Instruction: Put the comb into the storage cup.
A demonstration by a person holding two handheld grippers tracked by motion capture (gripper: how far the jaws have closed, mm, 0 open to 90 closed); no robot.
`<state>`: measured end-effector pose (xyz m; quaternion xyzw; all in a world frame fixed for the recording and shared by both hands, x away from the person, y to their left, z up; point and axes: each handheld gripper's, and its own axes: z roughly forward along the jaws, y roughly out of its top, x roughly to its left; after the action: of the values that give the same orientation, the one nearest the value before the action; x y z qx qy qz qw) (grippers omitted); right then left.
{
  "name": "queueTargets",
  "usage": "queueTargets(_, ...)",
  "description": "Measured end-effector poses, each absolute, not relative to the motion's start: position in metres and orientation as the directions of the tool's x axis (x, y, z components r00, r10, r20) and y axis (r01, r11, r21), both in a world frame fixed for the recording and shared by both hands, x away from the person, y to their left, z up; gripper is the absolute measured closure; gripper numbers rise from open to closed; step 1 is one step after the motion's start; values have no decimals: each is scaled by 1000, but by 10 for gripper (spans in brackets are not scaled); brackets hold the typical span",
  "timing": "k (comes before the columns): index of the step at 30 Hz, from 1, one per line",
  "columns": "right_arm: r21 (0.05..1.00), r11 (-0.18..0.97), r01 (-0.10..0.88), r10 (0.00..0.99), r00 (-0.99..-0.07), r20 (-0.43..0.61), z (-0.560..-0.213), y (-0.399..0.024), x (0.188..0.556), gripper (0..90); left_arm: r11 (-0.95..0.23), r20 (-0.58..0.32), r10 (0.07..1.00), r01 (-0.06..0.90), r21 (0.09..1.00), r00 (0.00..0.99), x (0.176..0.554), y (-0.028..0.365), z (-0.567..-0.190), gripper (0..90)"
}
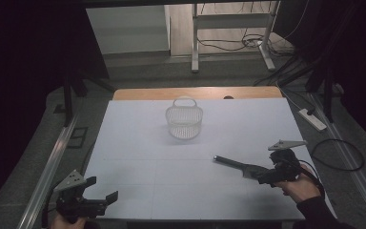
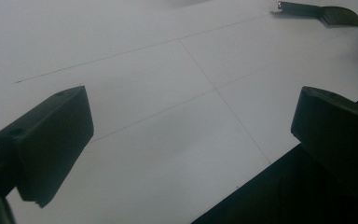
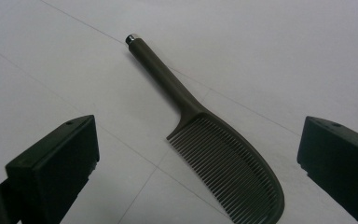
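A dark comb (image 1: 233,164) with a long handle lies flat on the white table (image 1: 138,143), right of centre. My right gripper (image 1: 259,175) is open just behind it. In the right gripper view the comb's (image 3: 223,158) toothed end lies between the wide-apart jaws of the right gripper (image 3: 198,133), untouched, with its handle pointing away. A white mesh basket (image 1: 184,120) with a handle stands upright toward the back middle. At the front left corner my left gripper (image 1: 102,190) is open and holds nothing. The left gripper (image 2: 191,112) looks over bare table, with the comb (image 2: 317,11) far off.
The table's front edge (image 2: 242,186) runs close under the left gripper's jaws. A wooden strip (image 1: 195,93) borders the back edge. Metal rails (image 1: 52,157) flank both sides, and a power strip (image 1: 312,119) and cables lie on the floor at right.
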<state>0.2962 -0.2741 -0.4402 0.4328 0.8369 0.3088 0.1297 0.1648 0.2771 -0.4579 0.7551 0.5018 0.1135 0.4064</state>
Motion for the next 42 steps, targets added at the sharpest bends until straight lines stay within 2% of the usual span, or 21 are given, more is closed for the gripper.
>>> queueTargets(42,536,531,656,771,-636,14,-443,-214,358,0,-169,-234,848,661,731,475,164,277,-458,0)
